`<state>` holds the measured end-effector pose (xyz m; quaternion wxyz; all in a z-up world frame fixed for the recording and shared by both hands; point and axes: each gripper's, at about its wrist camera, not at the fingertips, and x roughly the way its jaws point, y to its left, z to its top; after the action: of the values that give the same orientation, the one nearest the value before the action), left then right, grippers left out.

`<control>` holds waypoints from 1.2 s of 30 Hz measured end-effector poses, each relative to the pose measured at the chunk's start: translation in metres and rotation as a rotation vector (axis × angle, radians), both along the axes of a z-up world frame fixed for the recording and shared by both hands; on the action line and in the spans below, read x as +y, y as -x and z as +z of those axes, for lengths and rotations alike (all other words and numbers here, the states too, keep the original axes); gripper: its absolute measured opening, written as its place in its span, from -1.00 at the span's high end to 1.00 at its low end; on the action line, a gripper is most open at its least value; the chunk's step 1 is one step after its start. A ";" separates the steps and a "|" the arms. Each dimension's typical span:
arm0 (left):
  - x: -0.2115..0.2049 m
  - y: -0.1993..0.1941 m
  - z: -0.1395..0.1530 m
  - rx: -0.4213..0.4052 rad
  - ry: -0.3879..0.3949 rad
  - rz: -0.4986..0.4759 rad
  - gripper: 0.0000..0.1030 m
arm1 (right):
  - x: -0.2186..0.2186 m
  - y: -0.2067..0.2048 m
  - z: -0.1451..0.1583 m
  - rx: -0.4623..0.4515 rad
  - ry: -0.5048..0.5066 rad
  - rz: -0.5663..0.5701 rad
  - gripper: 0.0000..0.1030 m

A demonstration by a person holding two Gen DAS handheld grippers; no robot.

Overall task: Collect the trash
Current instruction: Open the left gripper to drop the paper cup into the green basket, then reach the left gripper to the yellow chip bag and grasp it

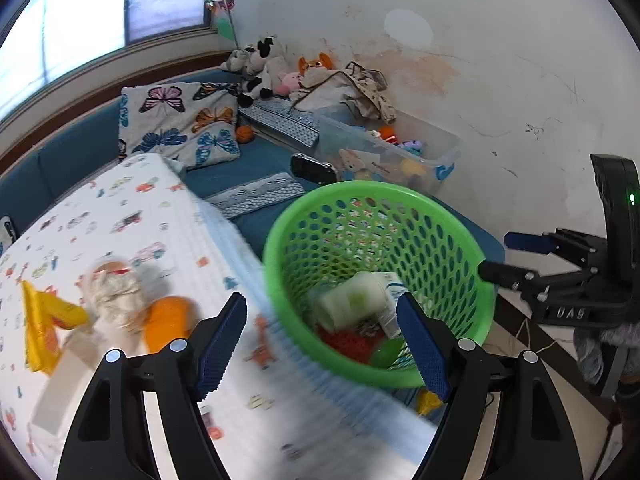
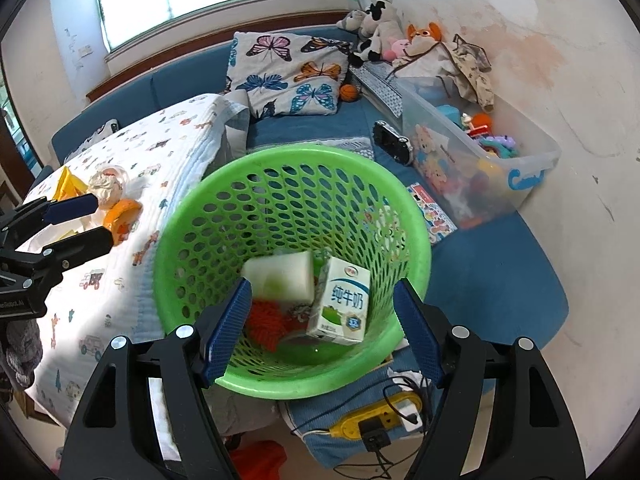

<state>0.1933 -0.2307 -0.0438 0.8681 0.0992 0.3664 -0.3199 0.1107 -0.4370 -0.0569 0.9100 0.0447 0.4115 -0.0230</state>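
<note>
A green mesh basket (image 2: 224,216) stands beside the table and also shows in the left wrist view (image 1: 472,280). It holds a milk carton (image 2: 342,304), a white sponge block (image 2: 280,276) and a red knit piece (image 2: 266,322). On the patterned table cloth (image 1: 132,216) lie a yellow wrapper (image 1: 40,320), a crumpled white wrapper (image 1: 114,294) and an orange piece (image 1: 166,320). My left gripper (image 1: 322,338) is open and empty over the table edge by the basket. My right gripper (image 2: 322,326) is open and empty above the basket.
A blue sofa (image 2: 480,264) carries a butterfly pillow (image 2: 288,76), plush toys (image 2: 384,36) and a clear toy bin (image 2: 520,184). A yellow power strip with cables (image 2: 376,420) lies on the floor below the basket.
</note>
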 end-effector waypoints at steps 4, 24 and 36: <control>0.027 0.001 -0.001 -0.031 -0.050 0.033 -0.45 | 0.008 0.000 0.003 -0.004 0.003 0.014 -0.43; 0.180 -0.058 0.004 -0.027 -0.052 0.459 -0.40 | 0.063 -0.019 0.008 -0.004 0.003 0.136 -0.43; 0.190 -0.094 -0.019 0.074 -0.060 0.461 -0.02 | 0.105 -0.040 0.006 0.008 -0.007 0.229 -0.43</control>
<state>0.2873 -0.0402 -0.0627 0.9007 0.0270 0.4205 -0.1056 0.1505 -0.3316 -0.0511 0.9049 0.0003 0.4177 0.0821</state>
